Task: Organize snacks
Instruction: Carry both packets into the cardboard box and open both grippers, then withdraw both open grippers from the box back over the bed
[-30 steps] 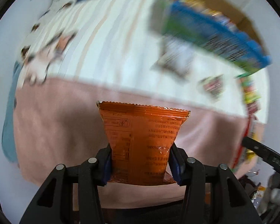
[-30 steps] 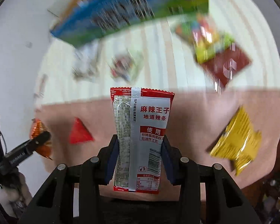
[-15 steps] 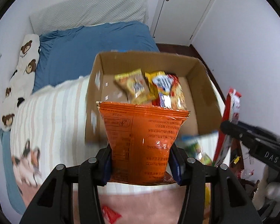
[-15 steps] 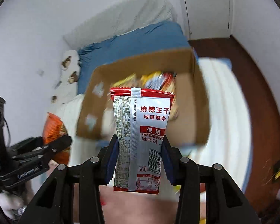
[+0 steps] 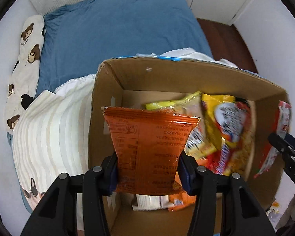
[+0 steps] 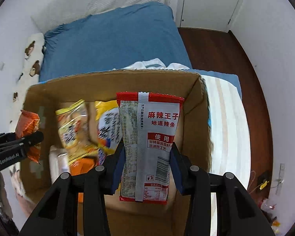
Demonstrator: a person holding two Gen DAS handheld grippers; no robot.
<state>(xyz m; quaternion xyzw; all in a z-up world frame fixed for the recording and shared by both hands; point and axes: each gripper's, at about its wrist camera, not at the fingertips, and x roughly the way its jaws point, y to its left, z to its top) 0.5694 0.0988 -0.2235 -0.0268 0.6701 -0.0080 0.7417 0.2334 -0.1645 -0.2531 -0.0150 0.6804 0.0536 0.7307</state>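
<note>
an orange packet [image 5: 150,149] and a red-and-grey packet [image 6: 149,147] are pinched by the left hand-held gripper [image 5: 148,174] and right hand-held gripper [image 6: 146,170] over the cardboard box [image 5: 186,74], so lowering and release are judged to be called for next.

Home bedroom: bed with blue sheet [image 6: 112,39], bear-print pillow [image 5: 23,66], striped blanket [image 5: 49,129], white door [image 6: 208,2], wooden floor [image 6: 222,63].

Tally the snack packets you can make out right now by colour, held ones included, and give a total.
Orange: 2, one in the left tool (orange packet), one low in the cardboard box (orange pack).
Red and grey: 1, the spicy-strip packet in the right tool.
Yellow: 2, blurred (yellow packet, yellow-and-red packet).
White: 1 (white pack).
Total: 6; more may be hidden.
</note>
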